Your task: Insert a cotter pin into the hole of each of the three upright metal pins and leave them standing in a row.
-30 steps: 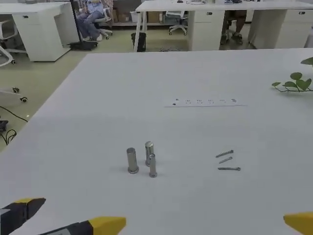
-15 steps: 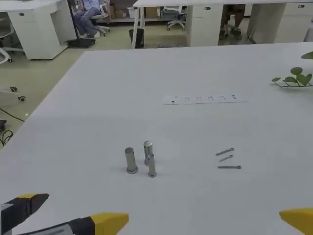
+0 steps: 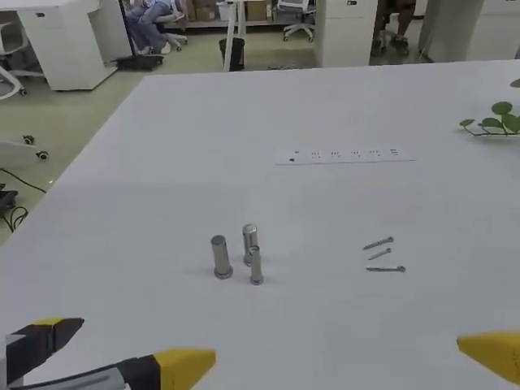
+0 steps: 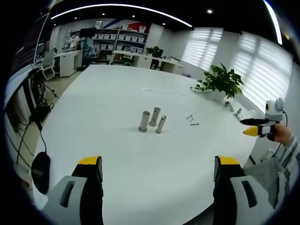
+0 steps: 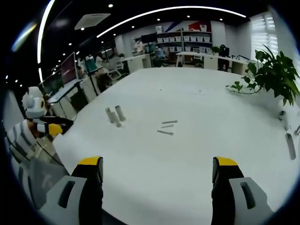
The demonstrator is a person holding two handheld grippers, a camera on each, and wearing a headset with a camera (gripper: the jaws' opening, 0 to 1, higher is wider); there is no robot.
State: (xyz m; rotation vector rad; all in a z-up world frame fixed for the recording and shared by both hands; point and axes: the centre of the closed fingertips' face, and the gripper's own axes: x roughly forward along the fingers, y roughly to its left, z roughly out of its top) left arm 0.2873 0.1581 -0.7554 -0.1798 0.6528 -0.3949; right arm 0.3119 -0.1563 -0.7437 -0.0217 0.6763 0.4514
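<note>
Three upright metal pins [image 3: 240, 254] stand close together on the white table [image 3: 325, 106], also in the left gripper view [image 4: 152, 121] and the right gripper view [image 5: 114, 115]. Three cotter pins [image 3: 381, 255] lie flat to their right, small in the left gripper view [image 4: 191, 120] and the right gripper view [image 5: 165, 128]. My left gripper [image 4: 158, 183] is open and empty, well short of the pins; its yellow-tipped fingers [image 3: 183, 364] show at the bottom left of the head view. My right gripper [image 5: 157, 183] is open and empty too, with one yellow tip [image 3: 491, 353] at the bottom right.
A flush power strip [image 3: 344, 154] runs across the table beyond the pins. A potted plant [image 3: 496, 118] stands at the right edge. Desks and chairs [image 3: 49, 49] fill the room behind. The near table edge lies just under both grippers.
The head camera has tilted down a little, so the room behind has slid up out of view. Pins and cotter pins have not moved; both grippers stay low at the near edge.
</note>
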